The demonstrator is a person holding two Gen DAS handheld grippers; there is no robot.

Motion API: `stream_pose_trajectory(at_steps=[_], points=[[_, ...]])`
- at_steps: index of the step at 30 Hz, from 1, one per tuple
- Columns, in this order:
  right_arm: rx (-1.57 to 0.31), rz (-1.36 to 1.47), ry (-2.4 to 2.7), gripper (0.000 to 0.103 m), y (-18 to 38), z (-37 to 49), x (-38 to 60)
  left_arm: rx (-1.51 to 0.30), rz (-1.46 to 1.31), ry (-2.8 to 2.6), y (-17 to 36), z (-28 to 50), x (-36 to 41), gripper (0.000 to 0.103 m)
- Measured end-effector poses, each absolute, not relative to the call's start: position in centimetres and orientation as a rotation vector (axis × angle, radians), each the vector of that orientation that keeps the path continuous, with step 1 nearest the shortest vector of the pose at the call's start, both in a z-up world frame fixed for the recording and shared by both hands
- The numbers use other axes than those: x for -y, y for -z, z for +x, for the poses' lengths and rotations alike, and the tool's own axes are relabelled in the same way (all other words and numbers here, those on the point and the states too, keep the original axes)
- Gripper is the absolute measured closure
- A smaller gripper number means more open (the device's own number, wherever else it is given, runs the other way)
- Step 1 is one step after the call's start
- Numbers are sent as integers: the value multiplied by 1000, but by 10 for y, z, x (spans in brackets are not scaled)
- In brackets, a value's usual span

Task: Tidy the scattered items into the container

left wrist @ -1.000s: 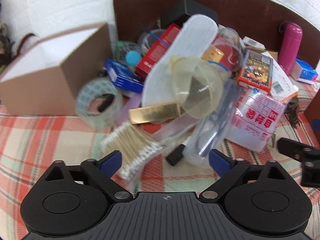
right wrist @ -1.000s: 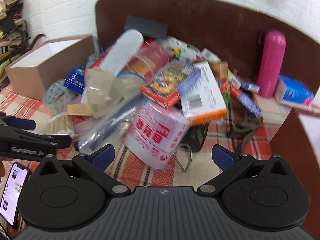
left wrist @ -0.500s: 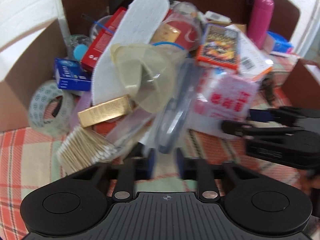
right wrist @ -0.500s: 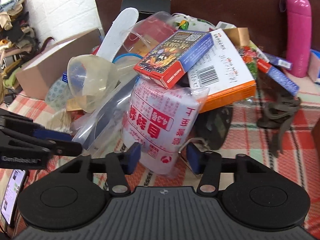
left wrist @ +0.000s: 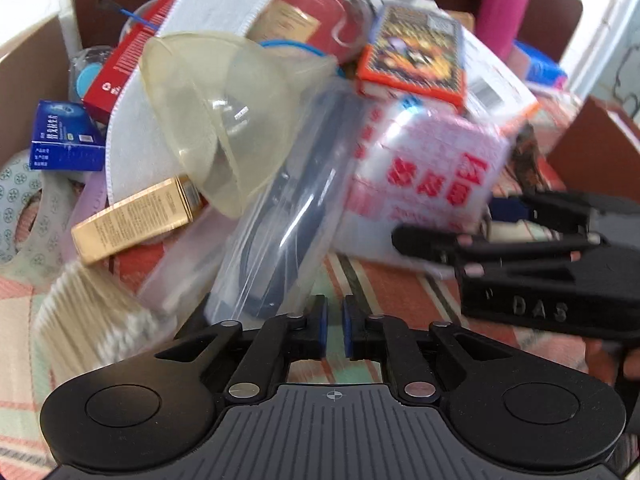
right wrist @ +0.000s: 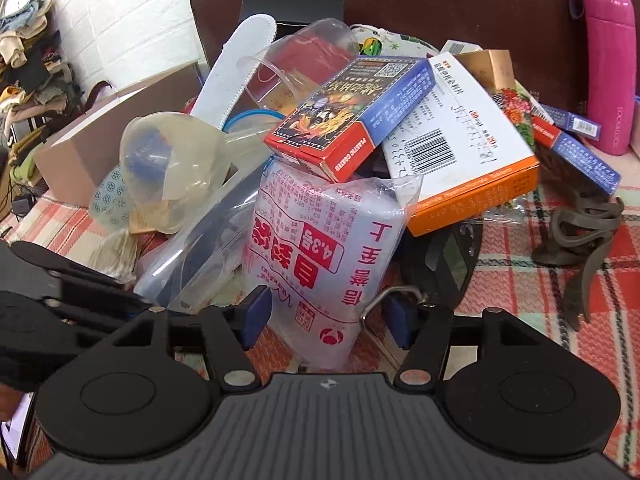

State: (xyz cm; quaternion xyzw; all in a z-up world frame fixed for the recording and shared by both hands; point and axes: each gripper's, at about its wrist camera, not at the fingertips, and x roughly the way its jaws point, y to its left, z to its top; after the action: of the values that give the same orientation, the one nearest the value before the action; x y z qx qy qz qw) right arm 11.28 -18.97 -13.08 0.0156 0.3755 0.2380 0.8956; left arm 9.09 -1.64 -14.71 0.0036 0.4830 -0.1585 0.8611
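Toward the left edge of the plaid tablecloth (right wrist: 532, 280): open cardboard box (right wrist: 100, 128), brown outside, white inside, upright against the white brick wall. Just in front of box: patterned tape roll (left wrist: 20, 204), blue carton (left wrist: 64, 136), bundle of cotton swabs (left wrist: 88, 312), the last blurred. Beside these: gold carton (left wrist: 136, 216) lying flat, partly under yellowish translucent funnel (left wrist: 216, 120), tipped on its side. Behind funnel: white insole (right wrist: 236, 68) leaning upward, red carton (left wrist: 132, 64), clear cup (right wrist: 304, 60).

Centre, near edge of pile: clear zip bag (left wrist: 280, 216) holding a dark object, slanted toward left gripper (left wrist: 335, 328); blue pads drawn nearly together with a narrow gap, bag's lower corner just beside them; grip on bag cannot be told.

Next rightward: white packet with red print (right wrist: 316, 252), standing between fingers of right gripper (right wrist: 328, 316); pads part-closed on either side of packet's lower end, contact not clearly visible. Atop packet: playing-card box (right wrist: 352, 116), tilted; orange-and-white box (right wrist: 464, 152) leaning beside it. Metal clip (right wrist: 392, 296) just beside right pad.

Toward the right edge: dark straps (right wrist: 580, 232) on cloth, blue cartons (right wrist: 580, 152), pink flask (right wrist: 608, 64) upright against brown headboard (right wrist: 440, 0).
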Motion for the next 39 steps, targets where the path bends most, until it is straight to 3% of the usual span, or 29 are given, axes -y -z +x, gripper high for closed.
stream_pose_trajectory(at_steps=[1,2,8,10,11,14,16,19,22,23,29,31,35,39], points=[[-779,35,-495,40,132,114,188,-1020,-15,325,147,94,13,100],[-780,38,-498,45,132,115,187,-1026,-37,318,147,97,10,103],[-814,70,-579,73,123,98,192,-1003,-39,335,135,81,7,103],[-837,67,-614,75,120,87,195,-991,-35,348,130,74,6,98],[-852,58,-627,74,119,81,196,-982,-33,365,125,68,5,81],[-897,33,-595,66,120,66,204,-968,-11,384,119,59,10,79],[-896,14,-532,42,117,58,210,-967,-10,397,114,58,12,79],[-834,-47,-447,36,104,42,220,-952,-19,443,106,52,16,77],[-741,-79,-445,31,89,33,222,-919,10,472,100,49,24,55],[-713,-86,-455,27,87,33,219,-910,23,471,100,51,27,53],[-745,-36,-482,31,97,55,213,-948,0,539,108,61,30,53],[-774,9,-487,31,103,62,216,-970,7,557,113,64,33,58],[-828,53,-476,31,116,68,218,-968,2,552,123,75,32,51],[-838,61,-508,31,119,72,215,-979,-45,555,125,86,25,51]])
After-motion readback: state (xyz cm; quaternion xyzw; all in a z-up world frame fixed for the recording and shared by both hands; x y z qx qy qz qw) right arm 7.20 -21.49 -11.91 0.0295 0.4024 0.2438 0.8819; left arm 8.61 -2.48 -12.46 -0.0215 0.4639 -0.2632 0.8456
